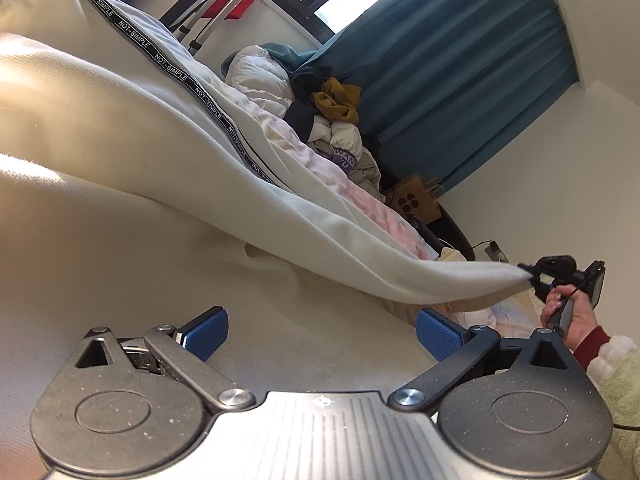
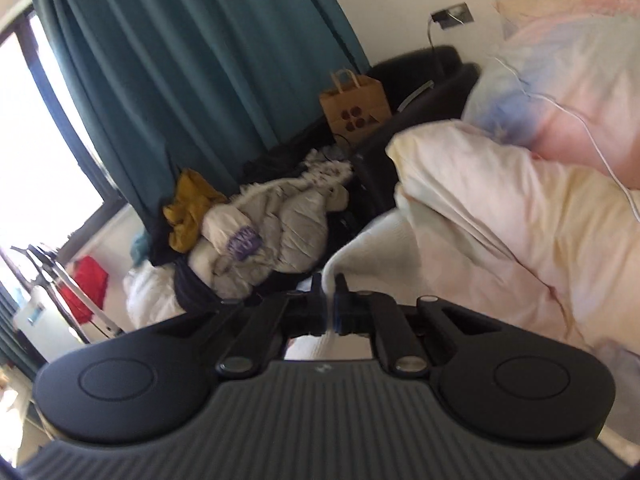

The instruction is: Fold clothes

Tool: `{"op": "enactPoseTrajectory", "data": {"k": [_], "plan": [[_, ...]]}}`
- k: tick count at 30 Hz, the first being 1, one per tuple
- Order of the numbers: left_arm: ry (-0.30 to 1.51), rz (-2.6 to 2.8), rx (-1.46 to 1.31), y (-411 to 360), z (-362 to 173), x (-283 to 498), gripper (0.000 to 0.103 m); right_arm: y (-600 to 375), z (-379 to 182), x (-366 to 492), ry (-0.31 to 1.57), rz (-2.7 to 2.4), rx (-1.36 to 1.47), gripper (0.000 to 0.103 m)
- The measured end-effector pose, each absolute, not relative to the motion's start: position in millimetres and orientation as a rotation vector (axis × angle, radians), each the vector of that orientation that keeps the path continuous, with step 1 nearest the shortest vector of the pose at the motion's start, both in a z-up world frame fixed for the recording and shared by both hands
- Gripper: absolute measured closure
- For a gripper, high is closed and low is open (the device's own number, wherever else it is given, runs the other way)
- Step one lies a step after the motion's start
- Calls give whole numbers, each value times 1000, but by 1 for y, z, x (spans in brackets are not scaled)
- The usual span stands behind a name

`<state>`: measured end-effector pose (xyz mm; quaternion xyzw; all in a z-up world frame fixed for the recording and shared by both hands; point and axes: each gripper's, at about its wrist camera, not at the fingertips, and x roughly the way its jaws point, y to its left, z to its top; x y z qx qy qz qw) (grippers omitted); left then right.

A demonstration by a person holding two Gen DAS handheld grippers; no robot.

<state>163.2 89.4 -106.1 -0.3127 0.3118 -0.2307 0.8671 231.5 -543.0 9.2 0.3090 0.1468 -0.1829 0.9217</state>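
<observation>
A cream garment (image 1: 120, 184) with a black "NOT-SIMPLE" tape stripe (image 1: 168, 62) lies stretched across the bed in the left wrist view. My left gripper (image 1: 320, 334) is open, its blue pads (image 1: 204, 332) spread wide just above the cream cloth and clamping nothing. At the right of that view a hand (image 1: 568, 312) holds my right gripper (image 1: 532, 276), shut on the garment's far corner and pulling it taut. In the right wrist view the right gripper (image 2: 330, 300) is shut on a fold of the same white cloth (image 2: 372, 240).
A pile of jackets and clothes (image 2: 256, 232) lies by the teal curtain (image 2: 192, 60). Nearby are a brown paper bag (image 2: 354, 108) and a black chair (image 2: 420, 92). Pastel bedding (image 2: 520, 208) with a white cable (image 2: 592, 136) fills the right. A tripod (image 1: 216, 8) stands by the window.
</observation>
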Motion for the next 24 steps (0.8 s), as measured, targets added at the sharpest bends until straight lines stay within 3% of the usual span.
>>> {"op": "enactPoseTrajectory", "data": {"k": [4,15,24], "plan": [[640,-499,-647,86,-101,159,1,-539,53,237,175,-303,616,97],[653,-497,-637,82,-100,158,1,-577,-128,180,518,-532,705,96],[658,-481,-639,86,-100,159,1,-559,-116,155,582,-543,722,88]]}}
